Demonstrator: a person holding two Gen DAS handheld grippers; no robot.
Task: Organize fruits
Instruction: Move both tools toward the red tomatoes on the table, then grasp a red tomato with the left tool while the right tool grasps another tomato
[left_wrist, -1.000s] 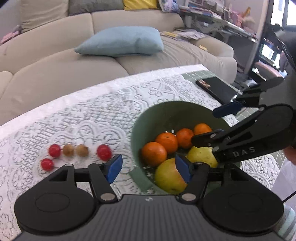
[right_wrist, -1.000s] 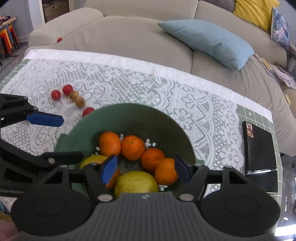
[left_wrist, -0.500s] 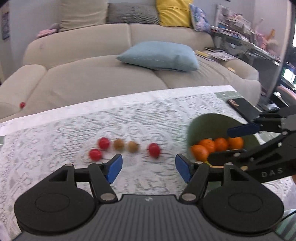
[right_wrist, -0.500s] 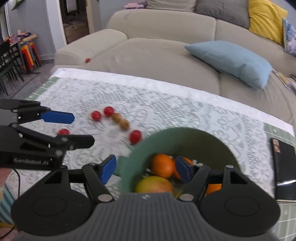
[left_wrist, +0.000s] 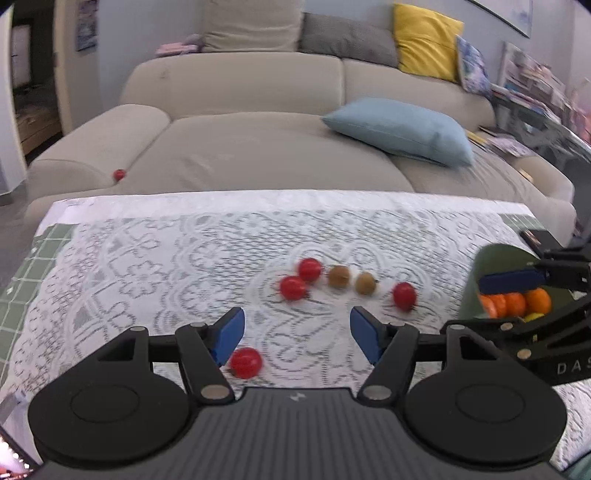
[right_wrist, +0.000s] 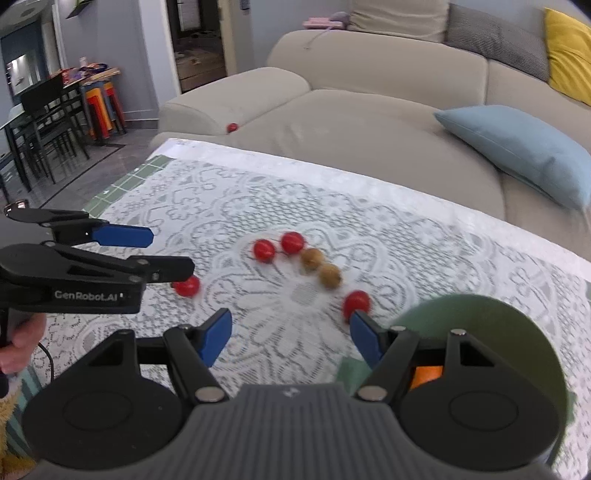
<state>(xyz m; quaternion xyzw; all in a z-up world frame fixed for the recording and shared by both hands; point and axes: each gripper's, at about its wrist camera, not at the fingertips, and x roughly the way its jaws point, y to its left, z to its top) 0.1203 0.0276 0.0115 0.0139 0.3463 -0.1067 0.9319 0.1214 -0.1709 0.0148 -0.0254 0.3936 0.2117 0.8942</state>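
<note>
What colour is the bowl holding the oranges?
Dark green. The bowl shows best in the right wrist view; the oranges show in the left wrist view.

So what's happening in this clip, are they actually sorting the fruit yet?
Not yet. A person holds both grippers open and empty above the lace tablecloth. The left gripper is nearest one red fruit; the right gripper hangs beside the green bowl of oranges. Three more red fruits and two brown ones lie loose on the cloth.
</note>
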